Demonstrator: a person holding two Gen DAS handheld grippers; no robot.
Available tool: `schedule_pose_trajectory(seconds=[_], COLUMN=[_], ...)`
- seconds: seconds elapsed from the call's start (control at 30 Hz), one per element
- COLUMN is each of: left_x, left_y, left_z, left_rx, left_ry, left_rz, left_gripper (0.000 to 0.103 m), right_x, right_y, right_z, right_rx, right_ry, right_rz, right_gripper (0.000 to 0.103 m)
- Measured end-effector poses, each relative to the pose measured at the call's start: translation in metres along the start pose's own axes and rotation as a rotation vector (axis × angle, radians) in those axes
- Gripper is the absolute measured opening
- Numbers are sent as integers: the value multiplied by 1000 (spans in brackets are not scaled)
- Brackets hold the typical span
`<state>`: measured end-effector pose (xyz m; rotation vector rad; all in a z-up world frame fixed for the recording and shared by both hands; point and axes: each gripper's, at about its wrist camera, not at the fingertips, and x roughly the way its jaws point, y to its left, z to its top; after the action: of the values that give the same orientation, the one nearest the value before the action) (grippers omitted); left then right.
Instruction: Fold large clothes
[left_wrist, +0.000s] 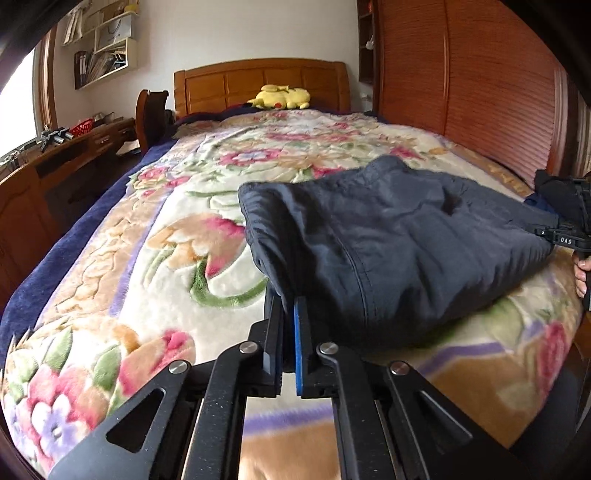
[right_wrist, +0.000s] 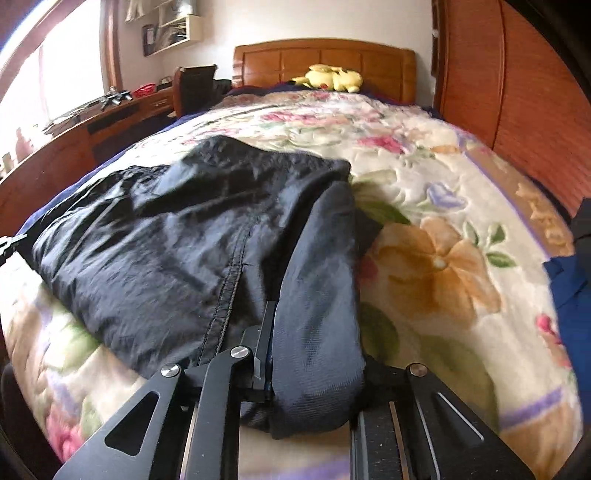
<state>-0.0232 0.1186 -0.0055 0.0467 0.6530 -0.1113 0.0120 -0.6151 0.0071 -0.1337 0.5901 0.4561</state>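
A dark navy garment (left_wrist: 388, 236) lies bunched on the floral blanket (left_wrist: 155, 236) of the bed. My left gripper (left_wrist: 290, 306) is shut on the garment's near left edge, blue pad against black pad. My right gripper (right_wrist: 273, 332) is shut on the garment's (right_wrist: 177, 243) right edge, and cloth drapes over its right finger and hides it. The right gripper also shows in the left wrist view (left_wrist: 565, 221) at the garment's far right end, held by a hand.
A yellow plush toy (left_wrist: 279, 96) lies by the wooden headboard (left_wrist: 258, 79). A wooden wardrobe (left_wrist: 480, 81) stands along the right side. A desk (left_wrist: 55, 155) and a chair (left_wrist: 149, 114) stand on the left. Blue cloth (right_wrist: 569, 280) lies at the bed's right edge.
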Motion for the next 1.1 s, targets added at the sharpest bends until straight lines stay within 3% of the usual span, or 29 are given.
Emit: schedule_pose_trajectory(seconds=[0.5,0.83,0.97,1.1], left_x=[-99,-98,-109,-121], left_y=[-29,-33,-35,-43], left_z=[-42,-55,-52,-46], left_rx=[43,15,15,10], left_ry=[-53,-22,-60,-105], left_rz=[-65,-33,-21,-57], left_gripper=[5,6,20,52], right_x=[-99,-74,-72,-82], right_y=[-4,5,3,12], right_z=[-51,-54,-58,-66], right_rx=[-17,52,58,54], right_ry=[-31,3,7,1], right_rz=[-19,-95,-91,-114], right_gripper=[14,17,20,26])
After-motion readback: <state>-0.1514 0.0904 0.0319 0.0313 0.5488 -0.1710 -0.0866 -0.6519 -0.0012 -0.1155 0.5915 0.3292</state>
